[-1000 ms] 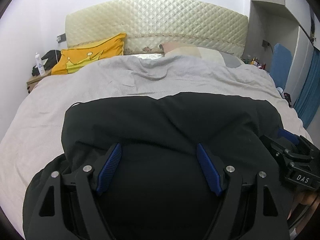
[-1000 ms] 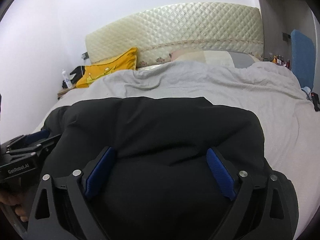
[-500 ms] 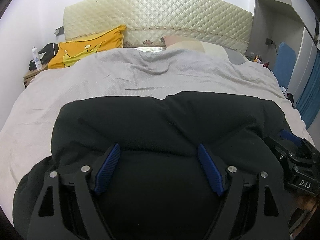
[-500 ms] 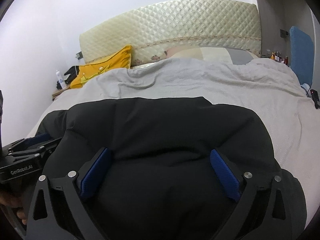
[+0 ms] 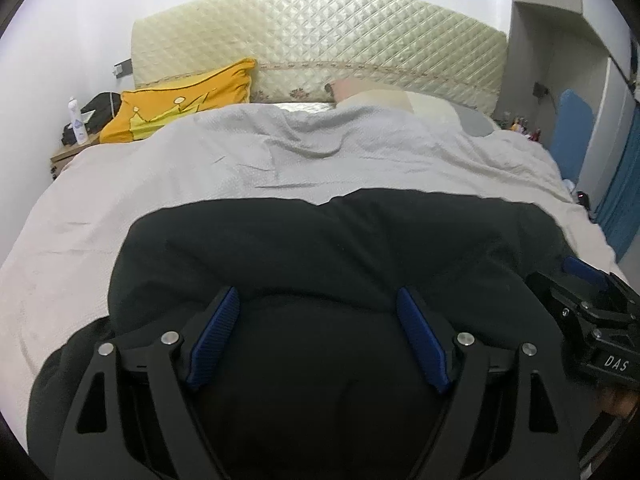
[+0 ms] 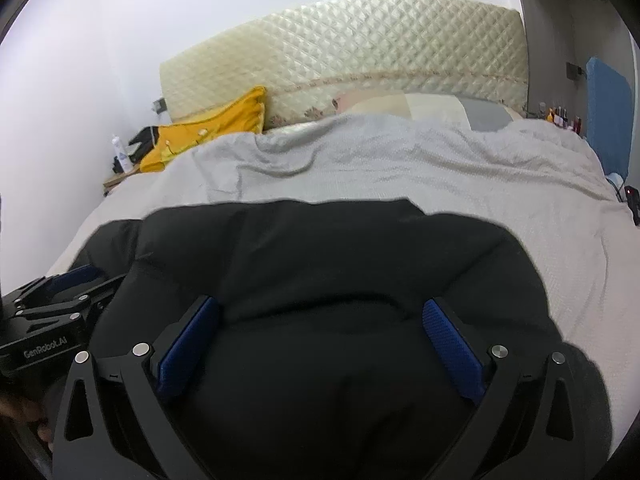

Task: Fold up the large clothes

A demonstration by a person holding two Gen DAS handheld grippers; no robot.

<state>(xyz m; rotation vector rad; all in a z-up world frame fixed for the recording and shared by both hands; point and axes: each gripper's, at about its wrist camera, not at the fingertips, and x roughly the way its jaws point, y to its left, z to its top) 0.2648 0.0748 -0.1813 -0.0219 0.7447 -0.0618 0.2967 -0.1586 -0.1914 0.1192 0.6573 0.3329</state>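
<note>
Jacket: black jacket [image 5: 320, 264], matte and puffy, lay in a rounded heap at the near end of the bed, away from the headboard.
Left tool: left tool [image 5: 318, 320] stood with ribbed blue pads [image 5: 420, 340] wide apart over the jacket.
Right tool: right tool [image 6: 320, 332] likewise spread apart above it.
Blanket: grey blanket [image 5: 280, 160], finely textured, wrinkled.
Headboard: cream quilted headboard [image 5: 320, 40], diamond pattern.
Pillow: yellow pillow [image 5: 180, 108] leaned against the headboard.
</note>
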